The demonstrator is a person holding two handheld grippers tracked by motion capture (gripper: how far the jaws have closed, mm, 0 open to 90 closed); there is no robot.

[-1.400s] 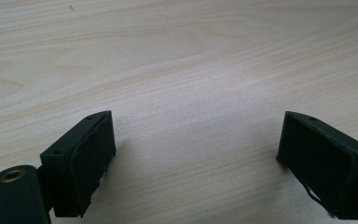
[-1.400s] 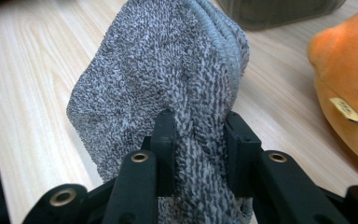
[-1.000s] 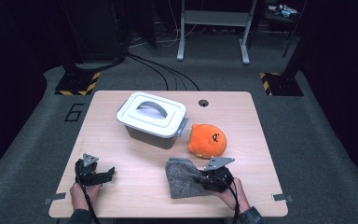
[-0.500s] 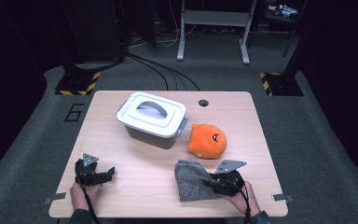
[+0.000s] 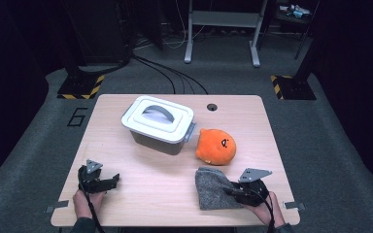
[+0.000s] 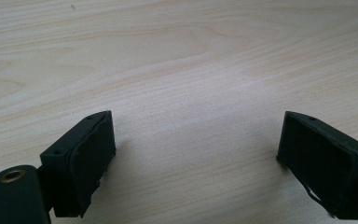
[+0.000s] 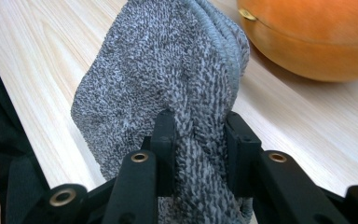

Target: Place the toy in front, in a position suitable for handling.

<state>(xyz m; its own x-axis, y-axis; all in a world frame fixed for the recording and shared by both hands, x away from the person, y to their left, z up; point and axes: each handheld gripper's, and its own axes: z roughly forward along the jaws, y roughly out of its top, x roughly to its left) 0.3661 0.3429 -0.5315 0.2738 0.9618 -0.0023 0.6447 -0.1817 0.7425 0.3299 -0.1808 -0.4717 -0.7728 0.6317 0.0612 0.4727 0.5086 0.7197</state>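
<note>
A pale wooden table with rounded corners stands on grey carpet. Near its far edge is a small round hole. A grey lidded box sits left of the middle, set askew. Just beside it to the right lies an orange plush. A grey cloth lies near the front edge, just in front of the plush.

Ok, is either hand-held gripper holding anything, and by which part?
The right hand-held gripper pinches the grey cloth by a bunched fold at its near edge. The left hand-held gripper is open and holds nothing.
</note>
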